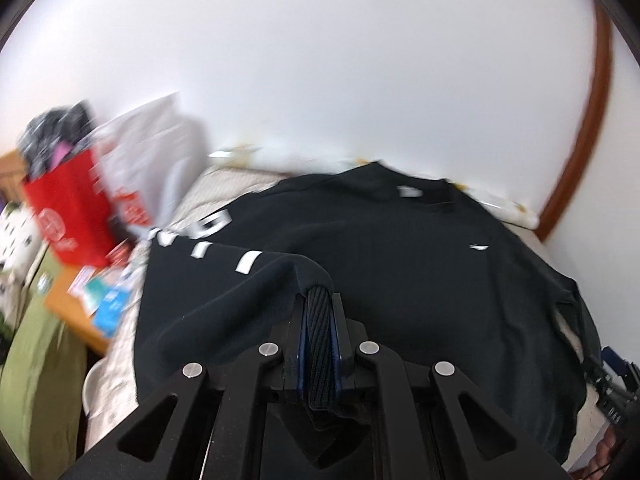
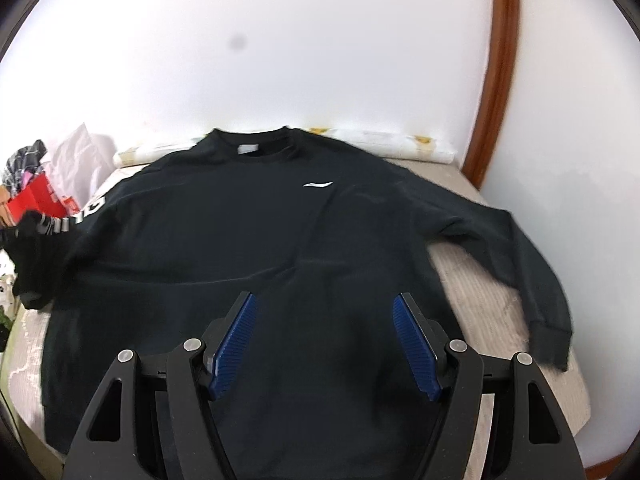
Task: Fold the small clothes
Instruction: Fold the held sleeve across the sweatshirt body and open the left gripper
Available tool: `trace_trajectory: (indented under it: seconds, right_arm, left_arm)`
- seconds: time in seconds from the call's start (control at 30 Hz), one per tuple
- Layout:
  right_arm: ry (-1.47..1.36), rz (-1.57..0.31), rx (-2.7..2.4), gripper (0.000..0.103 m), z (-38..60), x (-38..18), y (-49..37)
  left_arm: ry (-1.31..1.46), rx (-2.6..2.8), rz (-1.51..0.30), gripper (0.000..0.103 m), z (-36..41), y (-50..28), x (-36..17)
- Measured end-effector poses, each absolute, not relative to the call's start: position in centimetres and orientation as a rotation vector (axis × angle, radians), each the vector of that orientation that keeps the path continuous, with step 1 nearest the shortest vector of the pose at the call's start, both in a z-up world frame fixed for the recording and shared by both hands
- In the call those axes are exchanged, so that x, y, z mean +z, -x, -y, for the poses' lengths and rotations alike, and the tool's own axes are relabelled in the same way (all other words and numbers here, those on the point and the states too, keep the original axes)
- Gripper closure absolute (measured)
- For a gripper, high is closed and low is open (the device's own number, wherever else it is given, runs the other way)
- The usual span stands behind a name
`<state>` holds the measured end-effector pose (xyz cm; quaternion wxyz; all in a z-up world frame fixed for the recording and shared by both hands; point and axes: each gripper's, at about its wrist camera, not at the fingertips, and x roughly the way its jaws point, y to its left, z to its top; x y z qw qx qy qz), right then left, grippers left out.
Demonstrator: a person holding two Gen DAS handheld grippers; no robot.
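A black sweatshirt with a small white chest logo lies front-up on a bed, collar toward the wall. My left gripper is shut on the ribbed cuff of its left sleeve, which carries white letters, and holds it lifted over the body of the sweatshirt. In the right wrist view that gripper shows as a dark blur at the left edge. My right gripper is open and empty above the lower middle of the sweatshirt. The right sleeve lies stretched out on the bed.
The bed cover is pale and patterned, against a white wall. A red paper bag and a white plastic bag stand at the bed's left, with papers on a wooden surface. A brown door frame is at right.
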<state>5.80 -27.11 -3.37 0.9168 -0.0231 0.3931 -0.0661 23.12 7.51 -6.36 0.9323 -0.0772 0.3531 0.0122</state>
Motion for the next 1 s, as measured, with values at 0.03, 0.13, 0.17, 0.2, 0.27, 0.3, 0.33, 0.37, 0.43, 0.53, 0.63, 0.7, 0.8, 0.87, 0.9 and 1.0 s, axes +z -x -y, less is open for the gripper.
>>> trace_trajectory:
  seconds: [0.03,0.13,0.17,0.2,0.27,0.3,0.33,0.37,0.43,0.53,0.63,0.7,0.8,0.87,0.9,1.0]
  right_arm:
    - [0.046,-0.806,-0.139,0.033,27.9,-3.4,-5.8]
    - [0.035,-0.801,-0.162,0.033,29.9,-3.6,-5.6]
    - [0.031,-0.8,-0.168,0.033,30.4,-3.7,-5.7]
    - [0.023,-0.803,-0.175,0.033,31.1,-3.9,-5.7]
    - [-0.004,-0.818,-0.188,0.033,32.5,-4.4,-6.0]
    - [-0.011,-0.824,-0.19,0.033,33.1,-4.7,-6.1]
    - [-0.01,-0.832,-0.196,0.033,33.6,-5.0,-6.3]
    - [-0.002,-0.833,-0.206,0.033,33.9,-5.2,-6.4]
    - [0.016,-0.837,-0.232,0.033,34.4,-5.6,-6.8]
    - [0.013,-0.852,-0.251,0.033,35.3,-6.5,-7.3]
    - [-0.001,-0.864,-0.246,0.033,35.6,-7.2,-7.4]
    - [0.002,-0.88,-0.245,0.033,35.7,-7.8,-7.6]
    - [0.003,-0.883,-0.239,0.033,35.6,-8.2,-7.9]
    - [0.011,-0.883,-0.236,0.033,35.3,-8.1,-8.0]
    - [0.012,-0.881,-0.232,0.033,35.1,-8.0,-8.0]
    - [0.011,-0.867,-0.197,0.032,34.2,-7.4,-8.1]
  left_arm:
    - [0.146,0.004,-0.72,0.094,-6.3,-23.9,-6.1]
    - [0.111,-0.038,-0.714,0.094,-2.8,-26.2,-5.5]
    - [0.1,-0.054,-0.717,0.094,-1.5,-27.0,-5.4]
    - [0.095,-0.07,-0.721,0.094,-0.4,-27.7,-5.4]
    - [0.091,-0.11,-0.724,0.094,2.0,-29.1,-5.3]
    - [0.084,-0.13,-0.726,0.094,3.4,-29.9,-5.3]
    - [0.078,-0.145,-0.728,0.094,4.5,-30.2,-5.3]
    - [0.07,-0.172,-0.732,0.094,5.8,-30.8,-5.3]
    - [0.068,-0.221,-0.745,0.094,8.0,-31.9,-5.5]
    - [0.083,-0.275,-0.771,0.094,10.4,-33.3,-5.6]
    - [0.105,-0.312,-0.789,0.094,11.9,-34.1,-6.1]
    - [0.111,-0.331,-0.807,0.093,12.6,-34.4,-6.6]
    - [0.095,-0.378,-0.866,0.085,13.6,-34.7,-7.1]
    - [0.103,-0.404,-0.878,0.073,13.3,-34.3,-7.1]
    - [0.107,-0.405,-0.861,0.064,12.8,-33.7,-6.8]
    - [0.104,-0.379,-0.804,0.049,10.8,-32.3,-5.9]
